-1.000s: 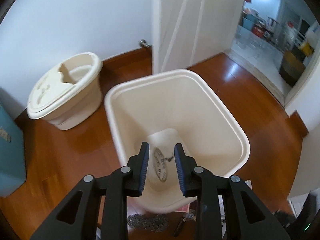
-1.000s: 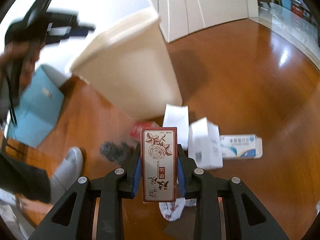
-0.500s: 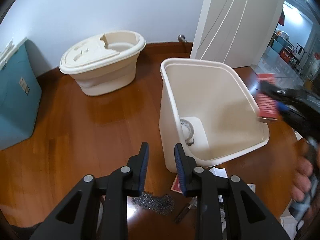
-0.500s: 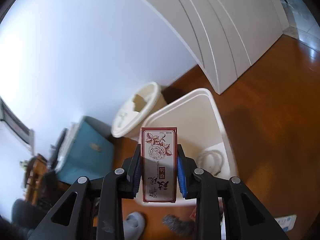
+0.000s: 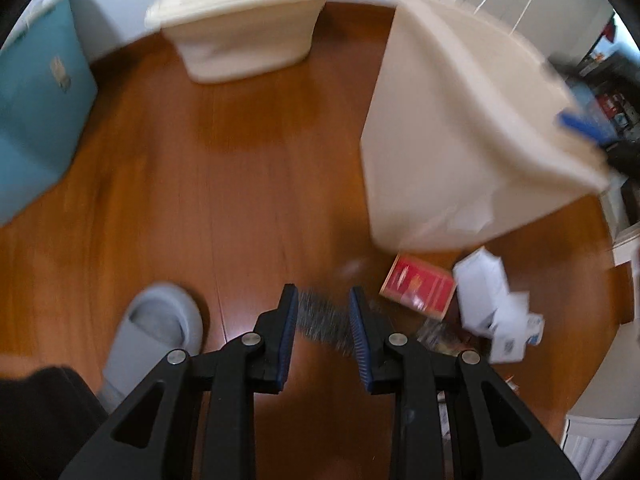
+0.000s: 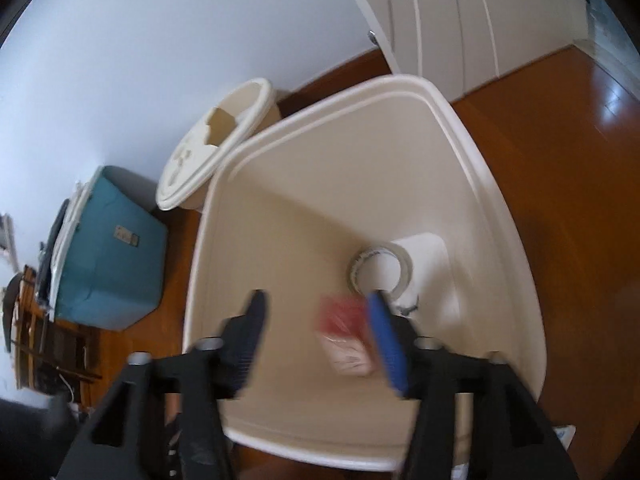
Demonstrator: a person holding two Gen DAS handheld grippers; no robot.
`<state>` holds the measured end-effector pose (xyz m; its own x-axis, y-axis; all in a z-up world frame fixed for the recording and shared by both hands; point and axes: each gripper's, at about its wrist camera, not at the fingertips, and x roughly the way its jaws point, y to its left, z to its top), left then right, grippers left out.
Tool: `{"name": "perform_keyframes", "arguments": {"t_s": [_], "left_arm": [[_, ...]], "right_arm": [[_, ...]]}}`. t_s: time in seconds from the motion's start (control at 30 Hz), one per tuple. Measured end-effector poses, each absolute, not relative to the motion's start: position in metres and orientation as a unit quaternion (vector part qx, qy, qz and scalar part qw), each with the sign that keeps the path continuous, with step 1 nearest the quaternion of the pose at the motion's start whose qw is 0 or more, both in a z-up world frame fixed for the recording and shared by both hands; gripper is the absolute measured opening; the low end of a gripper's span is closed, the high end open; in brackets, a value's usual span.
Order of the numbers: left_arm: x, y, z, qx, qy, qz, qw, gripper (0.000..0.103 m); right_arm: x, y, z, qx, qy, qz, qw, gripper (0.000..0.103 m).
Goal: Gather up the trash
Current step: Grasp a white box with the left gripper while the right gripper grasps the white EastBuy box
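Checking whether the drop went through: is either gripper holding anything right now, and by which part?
Nothing is held. The right gripper has just been opening, and the red box is loose over the bin. The left gripper is empty.

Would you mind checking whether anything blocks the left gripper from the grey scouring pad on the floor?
Nothing visible does: the left gripper hangs right over the scouring pad, which shows between its fingers.

Wide bare floor (image 5: 248, 184) left of the cream bin (image 5: 452, 152), bin mouth open from above, grey slipper (image 5: 154, 332) low left, boxes (image 5: 418, 286) crowding the bin's foot
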<state>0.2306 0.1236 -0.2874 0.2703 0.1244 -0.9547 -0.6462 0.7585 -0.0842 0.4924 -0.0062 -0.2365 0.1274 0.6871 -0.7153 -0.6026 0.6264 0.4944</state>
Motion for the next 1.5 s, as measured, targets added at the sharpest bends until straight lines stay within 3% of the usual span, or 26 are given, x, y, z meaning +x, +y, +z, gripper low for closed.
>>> {"name": "perform_keyframes", "arguments": {"t_s": [0.23, 0.33, 0.43, 0.5, 0.73, 0.93, 1.3, 1.33, 1.4, 1.43, 1.5], "left_arm": [[0.224, 0.086, -0.324, -0.218, 0.589, 0.206, 0.750, 0.025], [0.230, 0.066, -0.335, -0.194, 0.598, 0.181, 0.756, 0.025], [0.240, 0.050, -0.342, -0.186, 0.605, 0.164, 0.757, 0.025], [0.249, 0.039, -0.345, -0.183, 0.609, 0.150, 0.757, 0.025], [0.285, 0.005, -0.342, -0.155, 0.610, 0.105, 0.770, 0.025], [0.309, -0.019, -0.331, -0.142, 0.592, 0.078, 0.790, 0.025], [0.319, -0.019, -0.336, -0.143, 0.597, 0.082, 0.785, 0.025], [0.322, -0.020, -0.338, -0.145, 0.597, 0.079, 0.785, 0.025], [0.330, -0.025, -0.342, -0.144, 0.597, 0.078, 0.785, 0.025], [0.335, -0.028, -0.344, -0.148, 0.598, 0.076, 0.784, 0.026], [0.344, -0.032, -0.348, -0.164, 0.598, 0.077, 0.780, 0.039]], "right_arm": [[0.467, -0.109, -0.222, 0.082, 0.432, 0.444, 0.781, 0.073], [0.452, -0.168, -0.268, 0.000, 0.434, 0.340, 0.835, 0.077], [0.457, -0.230, -0.355, 0.033, 0.536, 0.248, 0.806, 0.077], [0.452, -0.247, -0.385, 0.048, 0.562, 0.223, 0.795, 0.077], [0.420, -0.202, -0.439, -0.008, 0.579, 0.260, 0.773, 0.077], [0.412, -0.217, -0.439, 0.118, 0.577, 0.303, 0.749, 0.080], [0.428, -0.198, -0.486, 0.100, 0.597, 0.329, 0.725, 0.080], [0.427, -0.193, -0.489, 0.095, 0.596, 0.332, 0.725, 0.079], [0.425, -0.188, -0.495, 0.094, 0.603, 0.337, 0.717, 0.058], [0.420, -0.191, -0.492, 0.098, 0.602, 0.334, 0.719, 0.058], [0.414, -0.198, -0.483, 0.110, 0.588, 0.332, 0.730, 0.056]]}}
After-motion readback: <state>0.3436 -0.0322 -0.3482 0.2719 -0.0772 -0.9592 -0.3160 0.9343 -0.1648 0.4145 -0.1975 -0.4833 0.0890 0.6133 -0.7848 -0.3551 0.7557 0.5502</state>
